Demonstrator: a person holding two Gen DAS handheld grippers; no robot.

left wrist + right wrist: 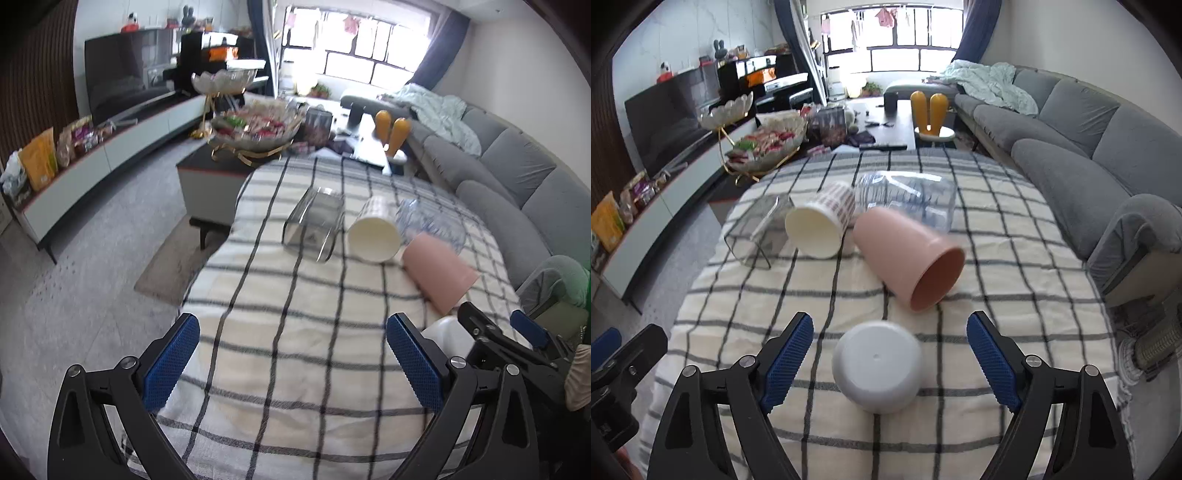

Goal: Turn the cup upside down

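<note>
A white cup (877, 365) stands upside down on the checked tablecloth (1015, 266), base up, between the open fingers of my right gripper (890, 350), untouched. A pink cup (905, 254) lies on its side just beyond it, mouth toward the right; it also shows in the left wrist view (439, 273). A cream cup (820, 225) with a patterned wall, a clear square glass (753, 236) and a clear ribbed cup (908, 199) lie on their sides farther back. My left gripper (291, 350) is open and empty over the cloth, left of the right gripper (498, 328).
A grey sofa (1089, 147) runs along the right. Behind the cloth are a snack bowl (768, 147) on a gold stand, a yellow rabbit-ear holder (932, 114) and a dark low table. A TV bench (92, 162) stands on the left across bare floor.
</note>
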